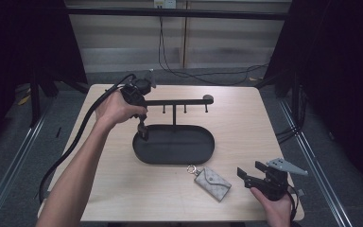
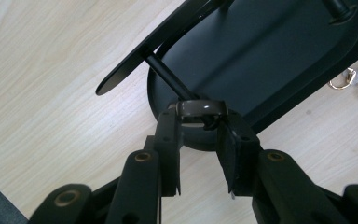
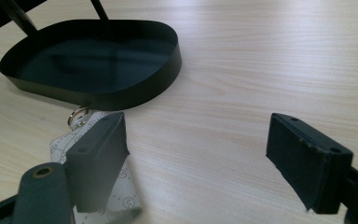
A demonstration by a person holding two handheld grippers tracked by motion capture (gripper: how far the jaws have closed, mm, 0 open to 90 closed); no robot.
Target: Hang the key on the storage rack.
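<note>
my left gripper (image 2: 200, 122) grips a dark ring (image 2: 200, 107) over the tray (image 2: 307, 70), not yet released; right gripper (image 3: 196, 158) open, key pouch (image 1: 212, 182) untouched.

No legible text, brand or number; the key pouch (image 1: 212, 183) near the table's front edge bears a small, unreadable repeating print.

A tray (image 1: 203, 151) is sitting mid-desk (image 1: 246, 113), with a hook stand (image 1: 175, 102) rising from its far part. A key pouch (image 1: 212, 183) is lying on the desk just near and right of the tray. The left tongs (image 1: 143, 134) are hanging over the tray's left end, pinching a ring (image 2: 200, 107); the right tongs (image 1: 251, 173) are resting at the near right, just right of the pouch.
</note>
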